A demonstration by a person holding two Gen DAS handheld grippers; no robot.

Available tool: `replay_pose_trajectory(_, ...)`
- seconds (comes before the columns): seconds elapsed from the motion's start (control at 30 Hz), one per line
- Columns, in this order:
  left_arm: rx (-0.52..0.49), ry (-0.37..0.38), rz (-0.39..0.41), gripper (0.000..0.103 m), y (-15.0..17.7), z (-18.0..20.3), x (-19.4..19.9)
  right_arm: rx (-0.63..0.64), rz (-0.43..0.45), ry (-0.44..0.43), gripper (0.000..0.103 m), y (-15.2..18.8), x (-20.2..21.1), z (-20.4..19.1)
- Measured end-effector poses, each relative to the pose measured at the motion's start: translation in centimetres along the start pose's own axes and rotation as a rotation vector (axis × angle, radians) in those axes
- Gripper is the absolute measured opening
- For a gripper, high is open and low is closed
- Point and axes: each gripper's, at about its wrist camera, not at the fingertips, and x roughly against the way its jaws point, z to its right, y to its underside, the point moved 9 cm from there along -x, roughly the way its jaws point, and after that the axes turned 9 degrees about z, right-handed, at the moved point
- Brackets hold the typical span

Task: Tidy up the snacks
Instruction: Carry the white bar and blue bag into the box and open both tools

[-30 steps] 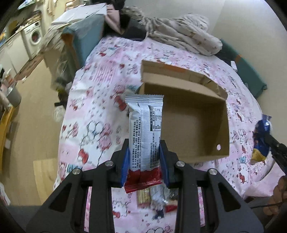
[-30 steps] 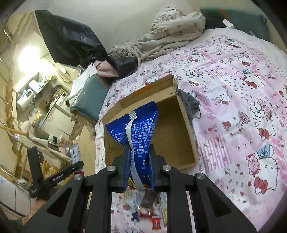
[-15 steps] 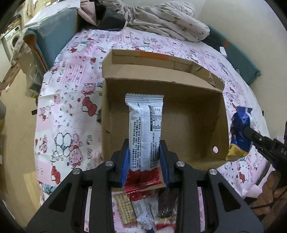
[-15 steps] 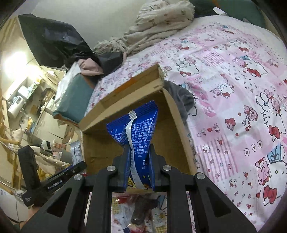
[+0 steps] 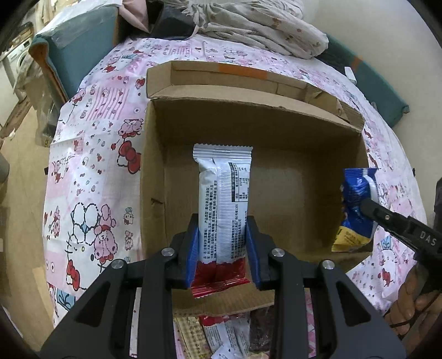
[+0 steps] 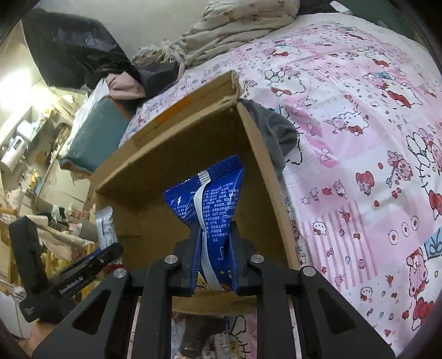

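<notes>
My left gripper is shut on a white snack bar with a red end and holds it over the near part of the open cardboard box. My right gripper is shut on a blue snack packet and holds it over the box near its right wall. The blue packet also shows in the left wrist view, at the box's right side. The box's floor looks bare. A pile of loose snacks lies on the bed in front of the box.
The box sits on a pink cartoon-print bedspread. A heap of bedding and clothes lies at the far end. A teal pillow lies at the far left. A grey cloth lies beside the box's right wall.
Both grippers have moved forward over the box with their snacks held. The box now fills more of both views. The blue packet has come in over the box's right side.
</notes>
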Motion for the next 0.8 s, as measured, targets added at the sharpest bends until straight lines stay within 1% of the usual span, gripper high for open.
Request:
replay_pose_trajectory(0.2, -0.016, -0.015, -0.002, 0.027, 0.1, 0.1, -0.5, 0.035, -0.049, 0.018, 0.019, 1.1, -1.3, 0.0)
replay_pose_trajectory(0.37, -0.030, -0.031, 0.004, 0.027, 0.1, 0.2, -0.7, 0.082, -0.043, 0.067, 0.020, 1.5, -1.5, 0.0)
replay_pose_trajectory(0.5, -0.042, -0.033, 0.012, 0.027, 0.2, 0.4, -0.6, 0.085, -0.054, 0.066, 0.023, 1.7, -1.8, -0.2)
replay_pose_trajectory(0.63, -0.076, -0.018, 0.019, 0.027, 0.3, 0.9, -0.5, 0.109, -0.052, 0.085, 0.023, 1.7, -2.1, -0.4)
replay_pose_trajectory(0.7, -0.079, -0.021, 0.022, 0.027, 0.3, 1.0, -0.4, 0.110, -0.056, 0.073, 0.023, 1.8, -2.2, -0.7)
replay_pose_trajectory(0.77, -0.083, -0.024, 0.022, 0.030, 0.3, 1.0, -0.3, 0.115, -0.051, 0.076, 0.023, 1.6, -2.3, -0.9)
replay_pose_trajectory(0.8, -0.088, -0.026, 0.021, 0.038, 0.3, 1.0, -0.3, 0.115, -0.050, 0.074, 0.023, 1.5, -2.3, -0.9)
